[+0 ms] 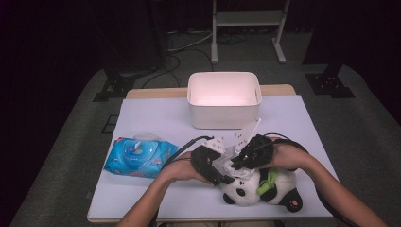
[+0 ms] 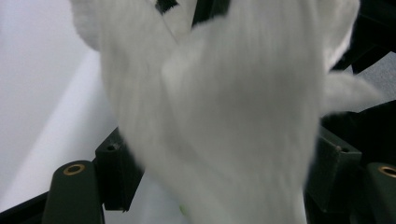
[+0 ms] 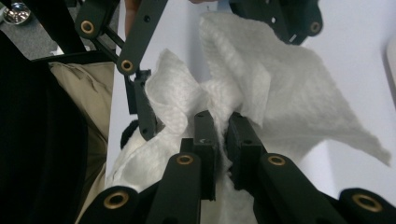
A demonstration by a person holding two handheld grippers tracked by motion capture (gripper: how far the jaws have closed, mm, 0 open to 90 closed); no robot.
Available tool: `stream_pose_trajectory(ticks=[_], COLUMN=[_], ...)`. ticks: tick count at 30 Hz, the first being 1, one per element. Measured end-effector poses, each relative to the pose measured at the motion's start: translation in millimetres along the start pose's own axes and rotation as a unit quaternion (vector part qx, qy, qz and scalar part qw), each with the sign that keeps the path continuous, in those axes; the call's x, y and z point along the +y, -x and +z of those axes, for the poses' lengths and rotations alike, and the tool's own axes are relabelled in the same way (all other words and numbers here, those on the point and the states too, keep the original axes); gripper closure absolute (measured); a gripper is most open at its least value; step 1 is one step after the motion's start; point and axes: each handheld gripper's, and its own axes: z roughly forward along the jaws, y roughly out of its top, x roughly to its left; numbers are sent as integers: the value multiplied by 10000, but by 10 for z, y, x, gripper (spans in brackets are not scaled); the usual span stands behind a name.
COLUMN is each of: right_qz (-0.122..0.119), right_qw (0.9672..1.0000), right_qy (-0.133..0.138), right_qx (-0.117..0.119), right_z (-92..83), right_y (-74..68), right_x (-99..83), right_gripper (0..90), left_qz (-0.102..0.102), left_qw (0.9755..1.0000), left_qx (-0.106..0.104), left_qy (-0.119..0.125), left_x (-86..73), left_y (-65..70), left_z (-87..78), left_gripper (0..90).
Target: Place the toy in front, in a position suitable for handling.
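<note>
A black-and-white panda plush (image 1: 257, 189) with a green ribbon lies at the table's front right. Both grippers meet just above its head. My right gripper (image 3: 222, 123) is shut on a crumpled white wipe (image 3: 289, 93), pinching a fold between its pads. Seen from above, that right gripper (image 1: 236, 164) comes in from the right and the wipe (image 1: 228, 163) shows beneath both tools. My left gripper (image 2: 224, 172) stands wide, with the wipe (image 2: 224, 116) hanging between its jaws. One of its fingers (image 3: 140, 107) sits at the wipe's edge. From above, the left gripper (image 1: 221, 176) reaches in from the left.
A blue pack of wet wipes (image 1: 139, 156) lies at the front left of the white table (image 1: 156, 118). A white bin (image 1: 257, 92) stands at the back centre. Cables trail from both grippers. The person's forearms enter from the bottom edge.
</note>
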Motion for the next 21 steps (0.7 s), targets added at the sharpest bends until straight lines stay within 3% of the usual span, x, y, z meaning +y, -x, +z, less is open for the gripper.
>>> stream_pose_trajectory(ticks=[7,12,21], right_qz=[141,366,389], right_qw=[9998,9991,9990], right_qy=[73,156,49], right_qx=[-152,-162,-199], right_z=[-131,-220,-267], right_y=[-19,-20,-47], right_x=[-148,-285,-331], right_gripper=[826,826,825], left_qz=[34,28,49], left_qw=[10000,10000,10000], left_qx=[-1,-8,-8], left_qy=[-42,-48,-53], left_x=[-1,7,11], left_y=[-1,-4,-1], left_z=[-7,-3,1], left_gripper=[251,251,251])
